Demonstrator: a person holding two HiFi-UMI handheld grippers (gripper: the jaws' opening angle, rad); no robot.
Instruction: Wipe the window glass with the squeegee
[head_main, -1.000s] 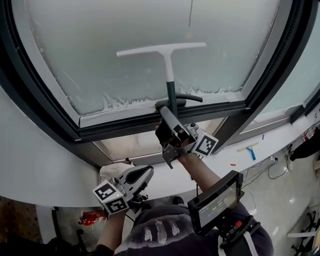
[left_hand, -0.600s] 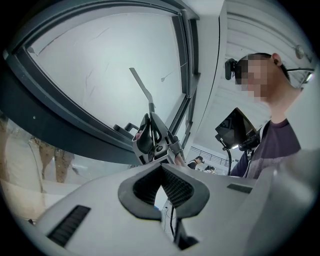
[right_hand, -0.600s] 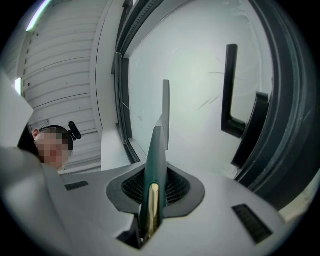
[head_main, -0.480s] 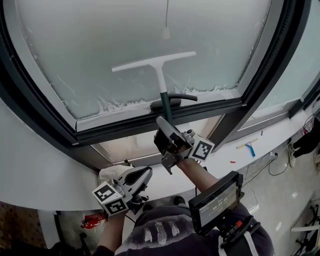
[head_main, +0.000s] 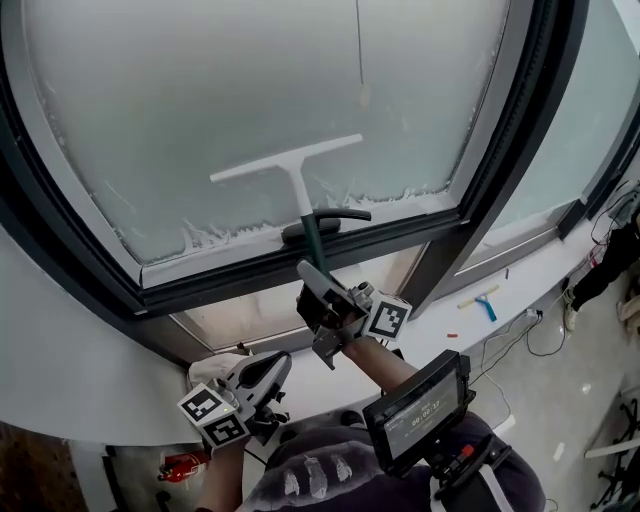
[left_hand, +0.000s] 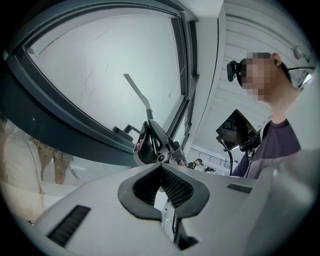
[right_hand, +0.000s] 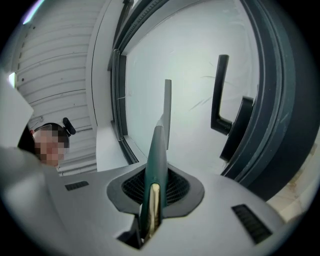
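Right gripper (head_main: 310, 272) is raised toward the window, its jaws pinching the dark green handle of the white-bladed, T-shaped squeegee (head_main: 297, 180). The right gripper view shows the handle (right_hand: 156, 150) clamped between both jaws and running up to the blade. The blade lies against the frosted window glass (head_main: 230, 90) in the lower middle of the pane, tilted with its right end higher. It is just above the black lever window handle (head_main: 330, 220) on the dark grey window frame (head_main: 200, 275). A ragged white foamy residue (head_main: 215, 235) lines the pane's bottom edge. Left gripper (head_main: 276, 362) is held low by the person's torso, well apart from the window, its jaws pressed together with nothing between them.
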